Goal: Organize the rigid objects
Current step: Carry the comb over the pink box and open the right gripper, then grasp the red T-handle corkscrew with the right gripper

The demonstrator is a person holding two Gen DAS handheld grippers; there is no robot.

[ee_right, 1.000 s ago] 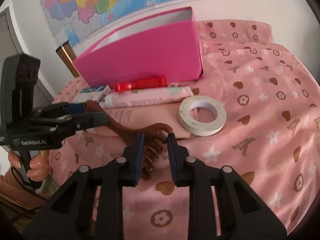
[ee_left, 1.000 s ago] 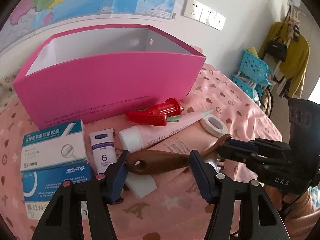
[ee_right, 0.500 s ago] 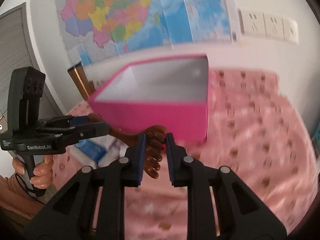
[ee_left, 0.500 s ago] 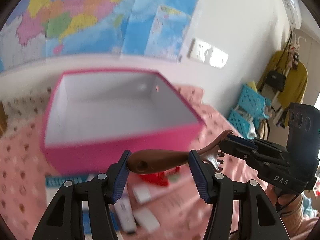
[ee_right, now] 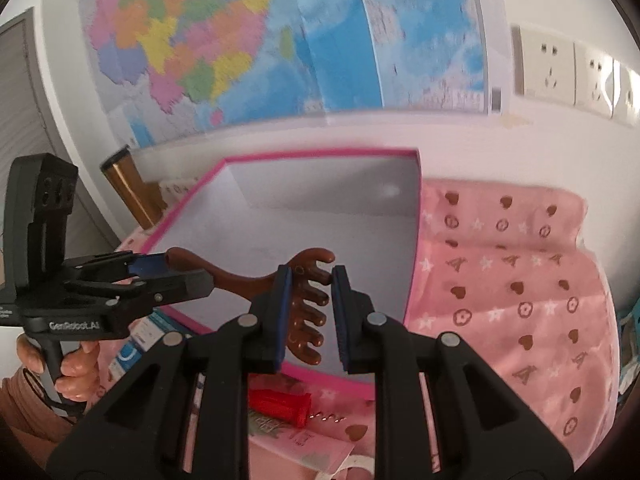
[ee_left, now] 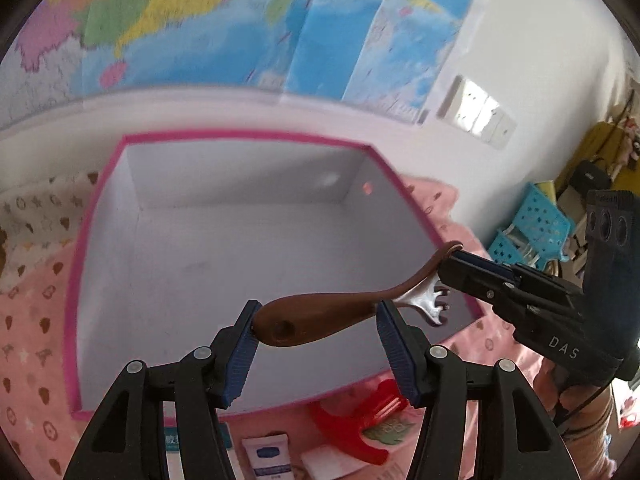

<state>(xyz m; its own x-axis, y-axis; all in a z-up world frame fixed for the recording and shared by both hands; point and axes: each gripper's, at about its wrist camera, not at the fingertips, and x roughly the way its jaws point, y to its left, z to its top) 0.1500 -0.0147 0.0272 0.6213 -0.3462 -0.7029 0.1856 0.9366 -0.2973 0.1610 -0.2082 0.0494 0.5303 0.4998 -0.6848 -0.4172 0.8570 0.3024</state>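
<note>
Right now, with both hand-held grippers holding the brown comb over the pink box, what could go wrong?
1. The left hand-held gripper and right hand-held gripper share one brown comb; uneven release could tip it.
2. The toothed end hangs near the pink box rim and might land outside.

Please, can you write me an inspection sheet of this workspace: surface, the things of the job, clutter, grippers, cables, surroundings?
Surface: pink patterned cloth covers the table.
Job's things: brown comb held over the open pink box, whose white inside looks empty; red corkscrew, small white tube and a blue-and-white carton lie in front of the box.
Clutter: nothing seen.
Grippers: left gripper shut on the comb's handle; right gripper shut on its teeth.
Cables: thin black cord at a hand.
Surroundings: wall map, wall sockets, blue baskets.
</note>
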